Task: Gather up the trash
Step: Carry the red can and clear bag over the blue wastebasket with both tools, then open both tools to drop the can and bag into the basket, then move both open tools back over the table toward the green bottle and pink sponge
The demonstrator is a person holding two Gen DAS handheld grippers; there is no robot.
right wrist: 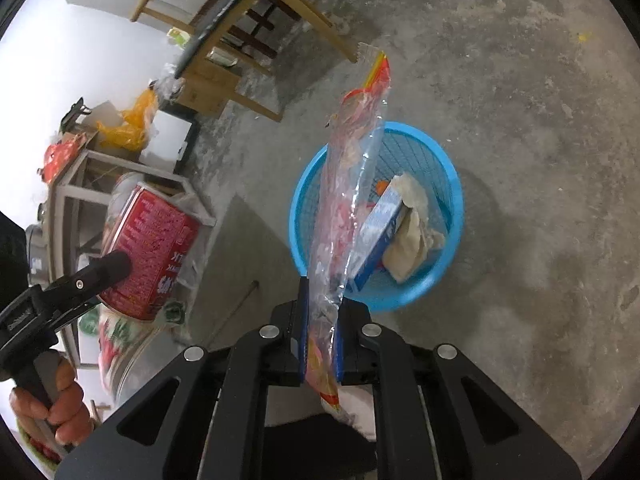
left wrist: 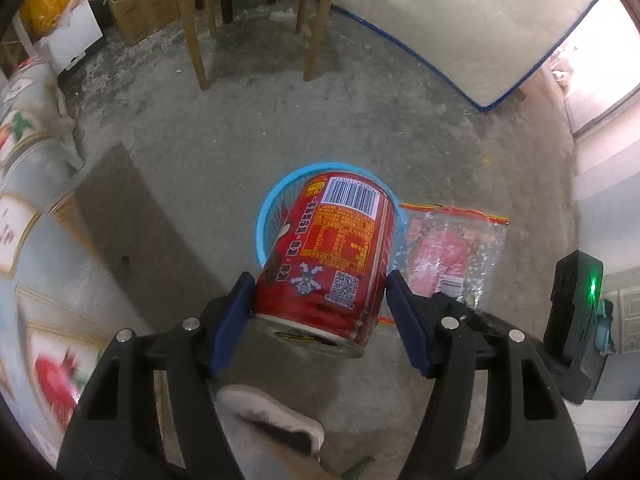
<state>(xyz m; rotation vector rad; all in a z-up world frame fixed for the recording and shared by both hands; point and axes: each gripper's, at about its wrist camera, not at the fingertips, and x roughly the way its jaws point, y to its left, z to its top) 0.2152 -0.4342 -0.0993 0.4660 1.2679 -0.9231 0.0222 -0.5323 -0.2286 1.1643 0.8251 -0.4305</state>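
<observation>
A red drink can [left wrist: 336, 248] lies tilted between the blue pads of my left gripper [left wrist: 320, 280], which is shut on it just above the blue mesh basket [left wrist: 280, 184]. In the right wrist view that can [right wrist: 148, 240] hangs left of the basket [right wrist: 420, 280], with a hand on the handle. My right gripper [right wrist: 323, 292] is shut on a clear printed plastic bag [right wrist: 348, 168] that stands up over the basket's near rim. The same bag [left wrist: 452, 248] shows right of the can. Inside the basket lie a blue-white box [right wrist: 380, 232] and crumpled beige paper [right wrist: 412, 224].
Bare concrete floor surrounds the basket. A wooden chair [left wrist: 256, 20] stands behind it, and a white mattress with blue edging [left wrist: 460, 40] leans at the back right. Cardboard boxes [left wrist: 140, 12], printed sacks [left wrist: 24, 160] and a flat cardboard sheet [left wrist: 132, 220] crowd the left.
</observation>
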